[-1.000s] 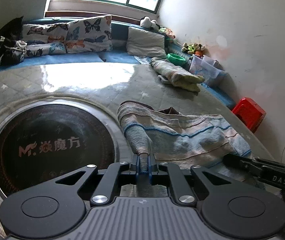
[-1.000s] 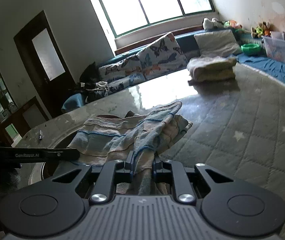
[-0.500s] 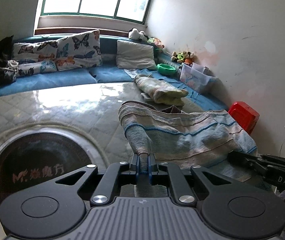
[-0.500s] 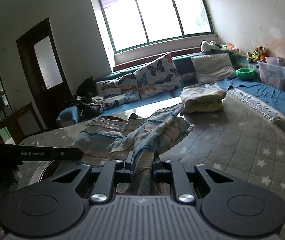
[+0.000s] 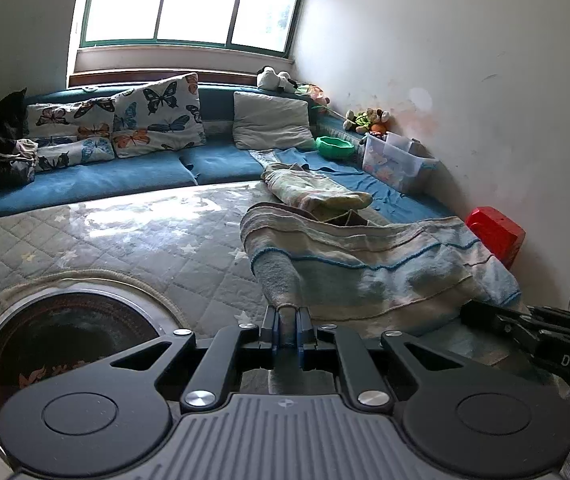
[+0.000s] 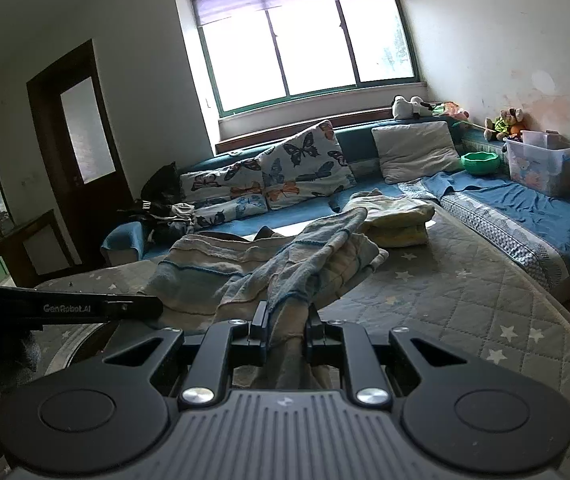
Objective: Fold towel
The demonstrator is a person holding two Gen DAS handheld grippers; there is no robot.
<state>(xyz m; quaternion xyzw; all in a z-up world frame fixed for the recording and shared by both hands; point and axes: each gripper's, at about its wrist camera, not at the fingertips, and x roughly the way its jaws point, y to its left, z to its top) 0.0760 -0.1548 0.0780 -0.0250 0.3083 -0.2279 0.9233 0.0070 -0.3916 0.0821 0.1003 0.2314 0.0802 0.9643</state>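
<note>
Both hand-held grippers are clamped on the striped towel (image 5: 369,272).
It is held by the left hand-held gripper (image 5: 287,326) and right hand-held gripper (image 6: 285,320) above the quilted table (image 5: 125,248), near its far edge.

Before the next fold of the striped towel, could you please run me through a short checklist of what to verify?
1. Left gripper shut on the striped towel: ok.
2. Right gripper holding the towel: ok, thick bunch.
3. Towel spread flat between the grippers: not ok, sagging and wrinkled.
4. Far corners aligned: cannot tell, hidden.
5. Quilted table cover bare for laying down: ok.
6. Folded yellow towel apart from ours: cannot tell.
</note>
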